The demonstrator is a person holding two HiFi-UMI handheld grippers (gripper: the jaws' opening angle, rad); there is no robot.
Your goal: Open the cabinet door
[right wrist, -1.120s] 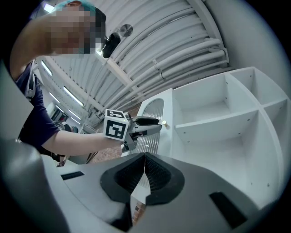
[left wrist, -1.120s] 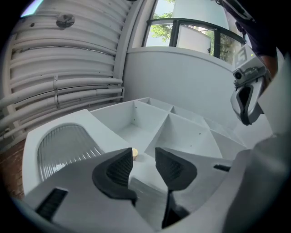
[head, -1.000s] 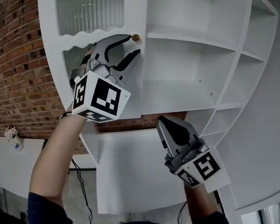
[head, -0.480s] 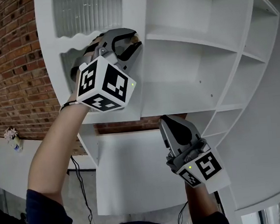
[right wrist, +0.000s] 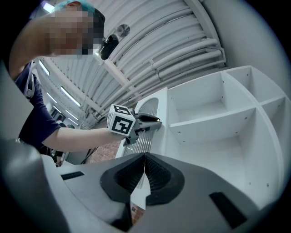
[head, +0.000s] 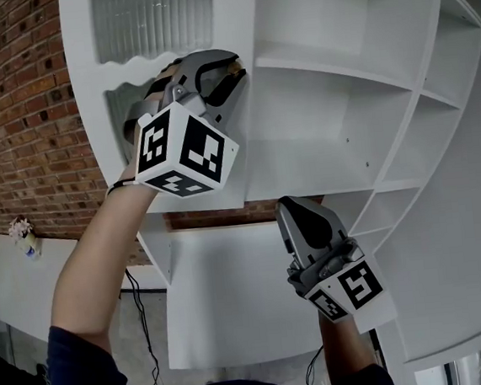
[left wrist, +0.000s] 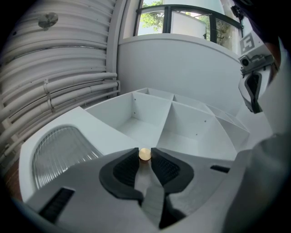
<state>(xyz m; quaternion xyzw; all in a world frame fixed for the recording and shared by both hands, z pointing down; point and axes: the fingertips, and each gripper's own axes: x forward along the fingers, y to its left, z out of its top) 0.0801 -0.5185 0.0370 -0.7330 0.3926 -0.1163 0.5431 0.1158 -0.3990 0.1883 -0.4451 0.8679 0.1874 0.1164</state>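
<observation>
The white cabinet door (head: 87, 92) with a ribbed glass panel (head: 152, 18) stands at upper left. Its small brass knob (left wrist: 144, 154) sits between the tips of my left gripper (left wrist: 144, 151), whose jaws are closing and touch it on both sides. In the head view the left gripper (head: 229, 68) is raised to the door's right edge, and the knob is mostly hidden by the fingers. My right gripper (head: 291, 209) hangs lower, in front of the shelves, shut with nothing in it. In its own view the right gripper (right wrist: 144, 158) has its pads together.
Open white shelves (head: 322, 69) with several compartments fill the right side. A brick wall (head: 14, 124) is behind on the left. A lower white cabinet panel (head: 225, 290) lies below the arms. Cables hang near the floor (head: 138, 316).
The left gripper's jaws have narrowed from wide open to close around the knob, and it has shifted slightly up and right. The right gripper has stayed in place.
</observation>
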